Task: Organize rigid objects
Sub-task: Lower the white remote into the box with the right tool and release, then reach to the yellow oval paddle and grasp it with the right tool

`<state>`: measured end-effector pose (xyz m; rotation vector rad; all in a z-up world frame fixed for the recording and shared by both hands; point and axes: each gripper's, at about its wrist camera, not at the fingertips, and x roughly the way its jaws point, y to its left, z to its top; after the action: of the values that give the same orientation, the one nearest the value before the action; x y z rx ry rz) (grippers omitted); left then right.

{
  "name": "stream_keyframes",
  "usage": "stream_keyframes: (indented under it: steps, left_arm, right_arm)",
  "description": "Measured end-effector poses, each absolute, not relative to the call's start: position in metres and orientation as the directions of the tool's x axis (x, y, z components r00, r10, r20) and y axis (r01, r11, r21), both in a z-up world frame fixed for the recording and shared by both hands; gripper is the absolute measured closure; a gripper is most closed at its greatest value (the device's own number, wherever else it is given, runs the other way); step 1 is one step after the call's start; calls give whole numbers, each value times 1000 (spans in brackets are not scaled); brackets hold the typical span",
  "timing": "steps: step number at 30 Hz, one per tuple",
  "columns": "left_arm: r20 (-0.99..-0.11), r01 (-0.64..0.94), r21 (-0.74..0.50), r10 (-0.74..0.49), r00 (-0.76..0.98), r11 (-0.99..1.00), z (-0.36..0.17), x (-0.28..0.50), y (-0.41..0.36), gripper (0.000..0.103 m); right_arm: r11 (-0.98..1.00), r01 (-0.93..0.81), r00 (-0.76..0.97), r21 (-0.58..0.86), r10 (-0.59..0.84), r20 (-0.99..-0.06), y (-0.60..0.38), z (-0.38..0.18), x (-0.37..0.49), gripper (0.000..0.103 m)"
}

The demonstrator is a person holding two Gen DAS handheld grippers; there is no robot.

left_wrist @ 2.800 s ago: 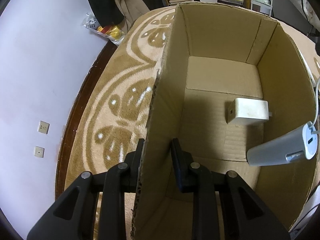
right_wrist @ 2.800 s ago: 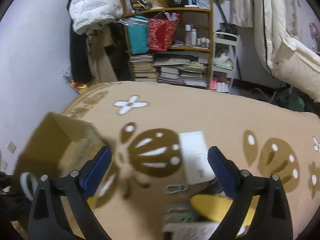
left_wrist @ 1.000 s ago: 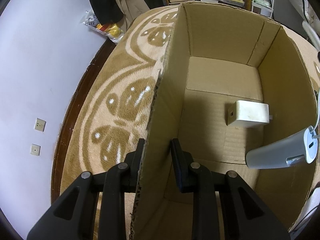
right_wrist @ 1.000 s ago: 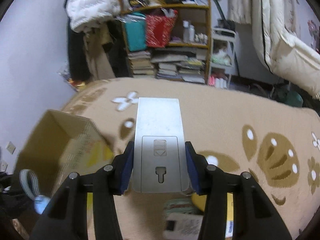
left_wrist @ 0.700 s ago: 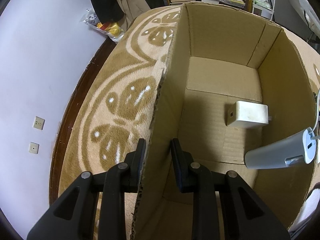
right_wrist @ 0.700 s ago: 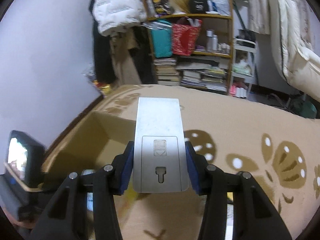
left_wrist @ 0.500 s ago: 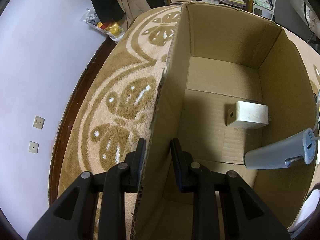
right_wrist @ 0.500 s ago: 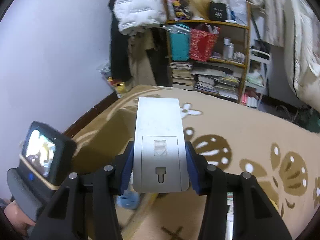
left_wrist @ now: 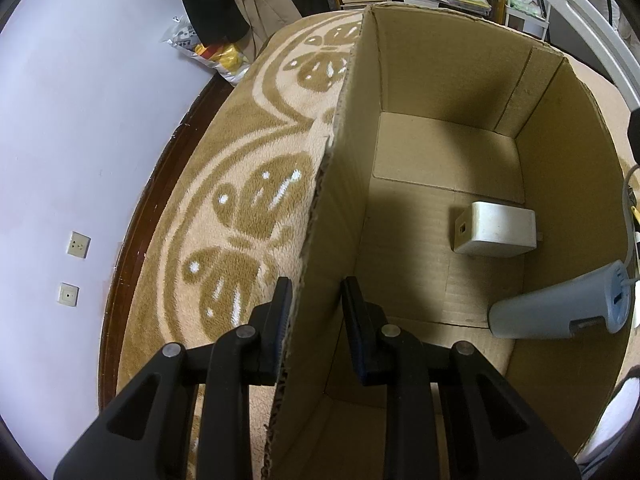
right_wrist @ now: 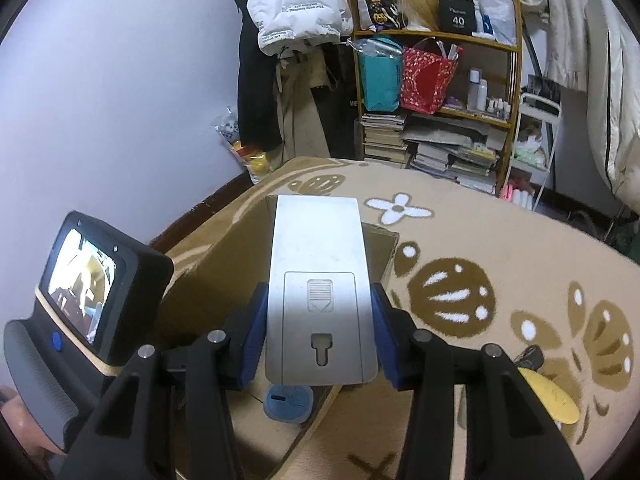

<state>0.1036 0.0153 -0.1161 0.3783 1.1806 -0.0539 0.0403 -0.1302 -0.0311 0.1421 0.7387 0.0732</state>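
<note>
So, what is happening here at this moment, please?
A person is tidying hard objects into a cardboard box that stands on a patterned carpet. The left gripper is clamped on the box's side wall and steadies it. The right gripper holds a flat grey device by its edges, above the open box. Inside the box lie a white adapter and a grey cylindrical gadget. The grey device is not yet in the box.
</note>
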Motion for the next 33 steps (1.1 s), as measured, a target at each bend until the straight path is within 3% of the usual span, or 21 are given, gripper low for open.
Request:
stream_keyframes:
  steps: [7,15,18,20,22,33]
  left_arm:
    - [-908,239,264,158,388,934,-116,103,15,79]
    - [-905,237,265,157,395,934,-115,101,15,79]
    - [-907,235,261,155,391,936,-114,100,16,79]
    - [-908,235,258,152,391,937,-113,100,16,79]
    - [-908,236,258,152,390,937,-113,100,16,79]
    - [-914,231,239,138,382,943,-113,101,18,79]
  right_arm:
    - [972,-19,724,235,176,-667,-140,-36,45,52]
    - [974,-2,716,228,160,-679,-142,-38,47,50]
    - [979,15,724,201,128,-678,-146,-34,44,38]
    - [983,41,729,181,94,-678,-150,-32,40,22]
    - [983,64,728,173,72,-682,-157,-31,37,16]
    - [962,219,703,160,-42,-710,-210,-39,18,1]
